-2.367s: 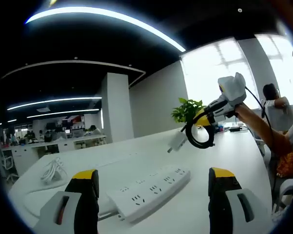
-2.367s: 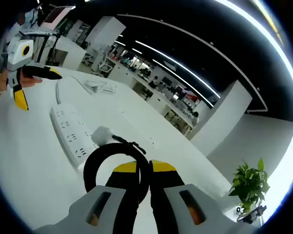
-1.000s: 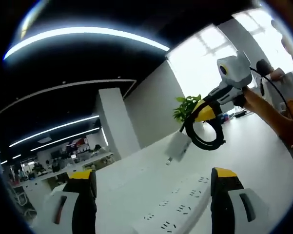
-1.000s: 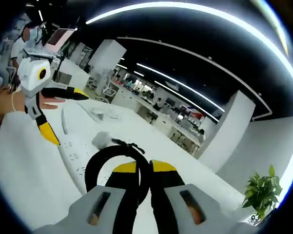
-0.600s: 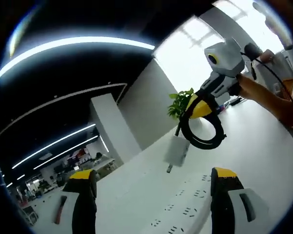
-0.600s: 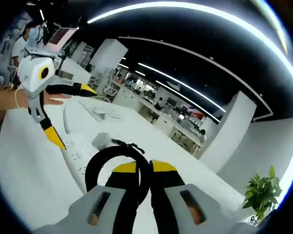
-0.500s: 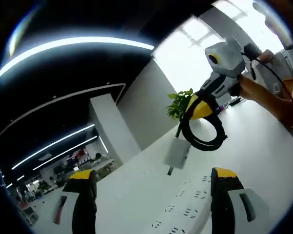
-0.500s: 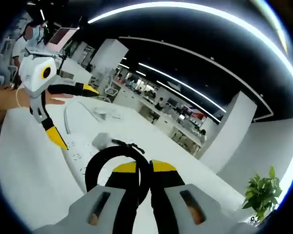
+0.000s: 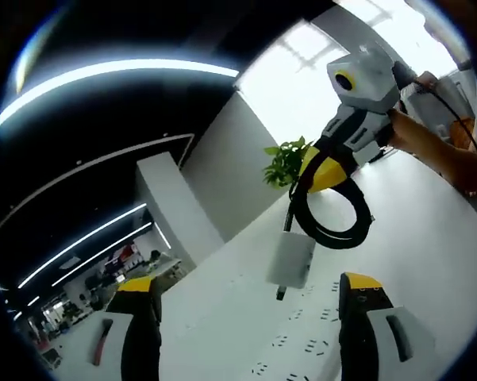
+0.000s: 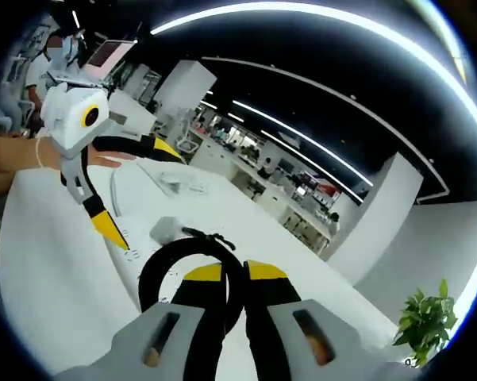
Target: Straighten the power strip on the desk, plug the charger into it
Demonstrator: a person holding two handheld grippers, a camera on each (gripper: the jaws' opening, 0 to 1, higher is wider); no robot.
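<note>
No brand, label or writing can be read on any item in either view. In the left gripper view, the left gripper [image 9: 246, 317] rises from the bottom with its yellow-tipped jaws spread wide and nothing between them; the white power strip [image 9: 298, 349] lies on the white desk [image 9: 428, 238] in that gap, its socket holes facing up. Above it hangs the white charger [image 9: 291, 260], prongs pointing down toward the strip and not touching it, with its coiled black cable [image 9: 333, 210] looped above. To the right, the right gripper [image 9: 327, 171] comes in, jaws pressed together on the cable, held by a person's hand [image 9: 409, 131]. A potted plant [image 9: 284, 163] stands behind, by the bright window. In the right gripper view, the left gripper [image 10: 135, 186] enters from the left, jaws splayed apart, held by a hand [image 10: 16, 155] over the near end of the strip [image 10: 139, 266]. Toward the centre, the charger [image 10: 167, 230] shows beyond the cable coil [image 10: 192, 274], which the right gripper [image 10: 227, 274] pinches between closed jaws. Loose white cords [image 10: 182, 184] lie farther off on the desk [image 10: 55, 270], and a plant [image 10: 421, 327] stands at far right.
</note>
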